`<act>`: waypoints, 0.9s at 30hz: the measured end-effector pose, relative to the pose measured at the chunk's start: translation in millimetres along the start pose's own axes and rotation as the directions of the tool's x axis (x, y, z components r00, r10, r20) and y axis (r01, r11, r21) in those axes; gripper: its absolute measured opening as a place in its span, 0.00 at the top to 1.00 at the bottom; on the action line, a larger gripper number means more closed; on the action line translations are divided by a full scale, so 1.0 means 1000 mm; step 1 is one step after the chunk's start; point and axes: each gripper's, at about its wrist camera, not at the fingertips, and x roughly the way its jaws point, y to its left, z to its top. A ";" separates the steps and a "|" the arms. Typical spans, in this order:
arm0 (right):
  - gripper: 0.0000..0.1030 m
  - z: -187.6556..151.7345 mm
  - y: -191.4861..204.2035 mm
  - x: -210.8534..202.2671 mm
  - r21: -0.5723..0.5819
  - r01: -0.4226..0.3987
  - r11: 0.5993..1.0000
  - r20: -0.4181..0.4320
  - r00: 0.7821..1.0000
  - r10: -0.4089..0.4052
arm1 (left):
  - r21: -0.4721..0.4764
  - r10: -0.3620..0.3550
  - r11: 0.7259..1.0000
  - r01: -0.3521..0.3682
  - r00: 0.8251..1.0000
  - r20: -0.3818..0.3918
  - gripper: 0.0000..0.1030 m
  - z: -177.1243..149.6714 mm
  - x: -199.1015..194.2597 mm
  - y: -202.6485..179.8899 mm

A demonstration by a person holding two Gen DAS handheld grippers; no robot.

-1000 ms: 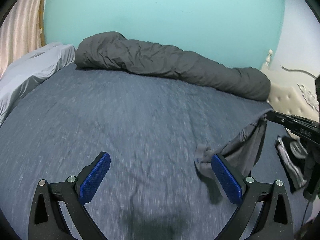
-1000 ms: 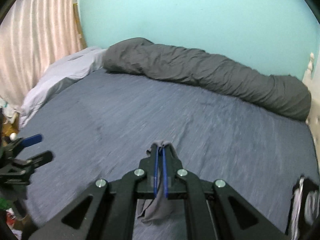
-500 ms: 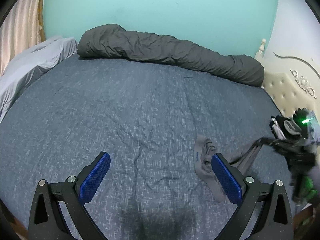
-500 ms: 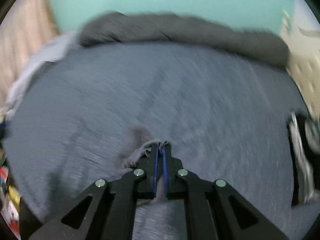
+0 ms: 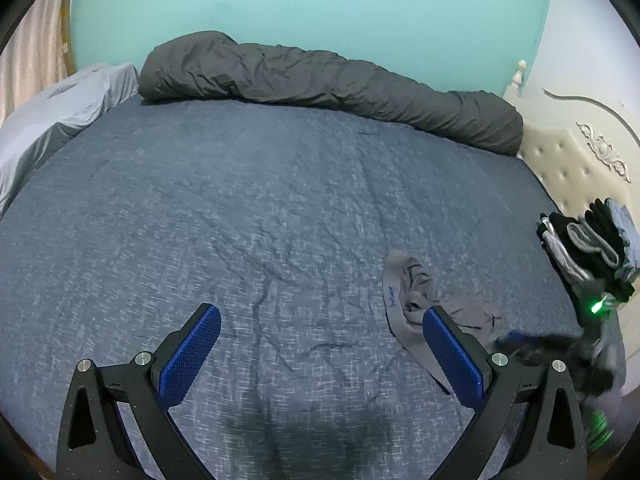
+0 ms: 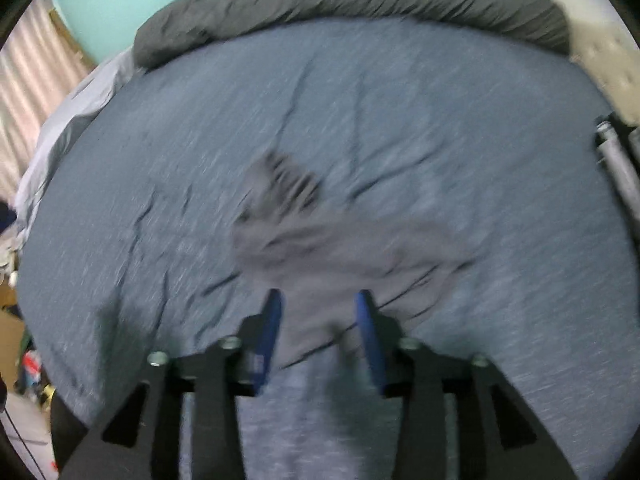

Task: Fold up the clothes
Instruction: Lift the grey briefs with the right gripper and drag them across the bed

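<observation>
Currently we're holding both empty: left gripper spread wide, right gripper parted over the grey garment, which is lying crumpled on the bed, lower right of frame, probably set down for flattening.

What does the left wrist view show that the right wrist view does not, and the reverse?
Only the left view shows the left gripper open over bare bedsheet and the sharp stack of folded clothes. Only the right view shows the right gripper open, straddling the garment. Both share the grey garment, crumpled on the sheet, and the dark duvet.
</observation>
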 end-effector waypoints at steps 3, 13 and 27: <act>0.55 -0.014 0.016 0.033 -0.015 0.013 1.000 -0.076 0.997 -0.014 | -0.002 0.000 1.000 0.000 1.000 -0.004 0.00 -0.001 0.000 0.001; 0.94 -0.040 0.005 0.063 0.066 0.067 0.996 -0.128 0.990 -0.058 | -0.017 0.040 0.999 -0.040 0.999 -0.005 0.00 0.004 0.002 0.014; 0.99 0.009 -0.076 -0.042 0.184 0.014 0.983 0.132 0.991 -0.038 | 0.039 0.019 0.999 -0.016 0.997 -0.075 0.00 -0.003 0.063 -0.016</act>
